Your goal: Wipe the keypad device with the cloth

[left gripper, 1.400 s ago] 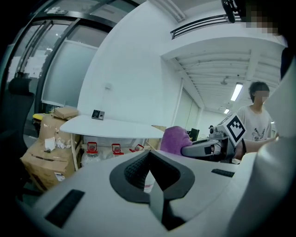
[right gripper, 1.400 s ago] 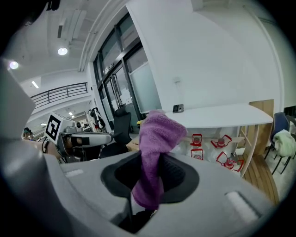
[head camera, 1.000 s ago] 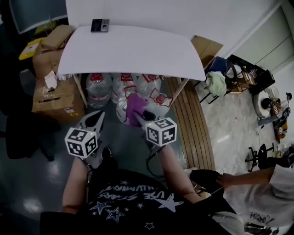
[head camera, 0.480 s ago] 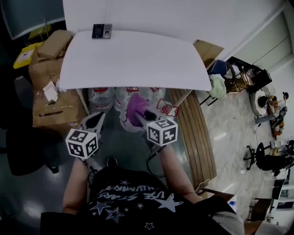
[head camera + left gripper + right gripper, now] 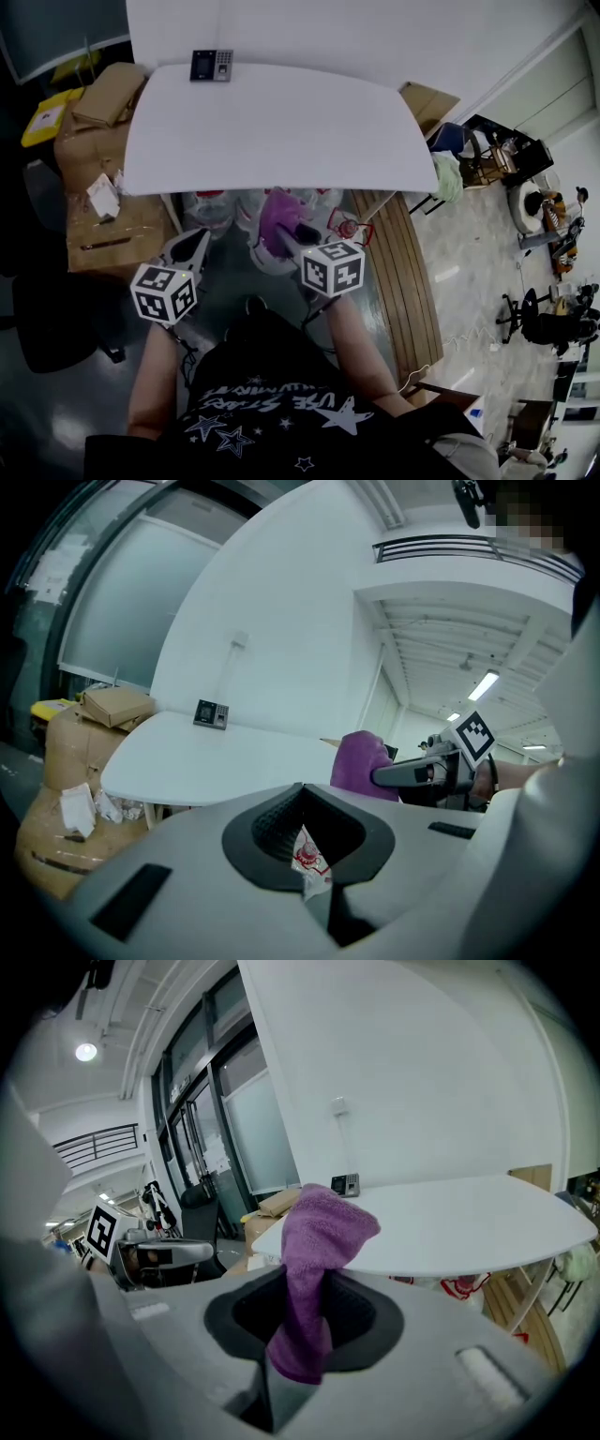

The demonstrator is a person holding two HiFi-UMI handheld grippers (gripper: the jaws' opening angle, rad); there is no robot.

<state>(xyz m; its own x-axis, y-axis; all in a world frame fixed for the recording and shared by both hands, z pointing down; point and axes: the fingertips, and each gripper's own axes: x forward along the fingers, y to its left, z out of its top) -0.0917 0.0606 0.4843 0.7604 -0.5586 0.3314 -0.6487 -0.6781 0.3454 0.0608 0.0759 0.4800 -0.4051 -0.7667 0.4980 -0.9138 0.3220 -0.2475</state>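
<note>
Right tongs (image 5: 300, 1335) clamp the cloth (image 5: 319, 1232), seemingly readied for the keypad (image 5: 211, 65) across the table (image 5: 281, 122); left tongs (image 5: 305, 874) are closed, empty.

Left gripper (image 5: 192, 242) seemingly closed; right gripper (image 5: 287, 231) tight on cloth (image 5: 275, 210).

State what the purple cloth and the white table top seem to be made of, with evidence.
Purple cloth: soft, fuzzy fabric, perhaps microfibre or terry; nubbly pile, limp folds.
Table top: smooth matt white, probably laminate or painted board; even, grainless surface, thin edge.
</note>
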